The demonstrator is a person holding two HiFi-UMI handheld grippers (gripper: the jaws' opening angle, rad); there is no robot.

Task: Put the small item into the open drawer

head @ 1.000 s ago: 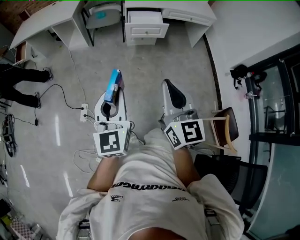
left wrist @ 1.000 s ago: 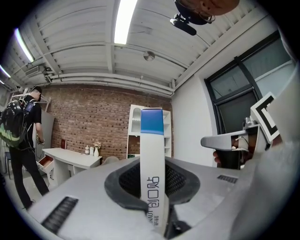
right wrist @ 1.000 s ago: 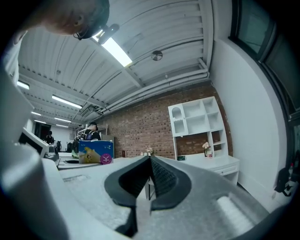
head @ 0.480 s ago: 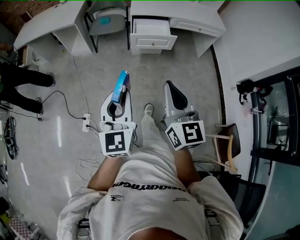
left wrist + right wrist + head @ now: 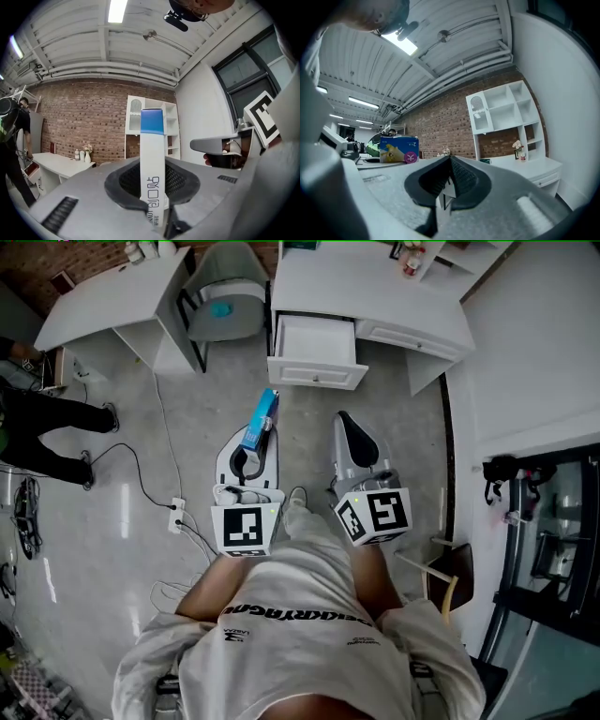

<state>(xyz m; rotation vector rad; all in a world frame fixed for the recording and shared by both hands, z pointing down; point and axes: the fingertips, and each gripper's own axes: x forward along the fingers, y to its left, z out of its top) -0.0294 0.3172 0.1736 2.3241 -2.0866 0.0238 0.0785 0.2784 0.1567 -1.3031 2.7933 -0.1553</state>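
Since the earlier frames the white desk (image 5: 375,292) and its open drawer (image 5: 314,374) have slid down the head view toward the person, while both grippers keep the same carrying pose ahead of the body. In that view the left gripper (image 5: 255,439) is clamped on a slim blue-and-white carton (image 5: 262,416), which sticks out past the jaw tips and points toward the drawer, still well short of it. The right gripper (image 5: 345,425) is level beside it, and the grey floor (image 5: 141,484) lies beneath both. The left gripper view shows the carton's narrow edge standing straight up the middle. Its lower end is pinched between the dark pads and its blue end is free. The right gripper view shows jaws pressed together with nothing between them, and the carton's broad printed face is off to the left. The carton looks like light, thin cardboard, stiff enough to hold its line but probably easy to dent, with a smooth, likely slippery print. The present hold, across the flat faces near one end, seems sound and leaves the free end to enter the drawer first.
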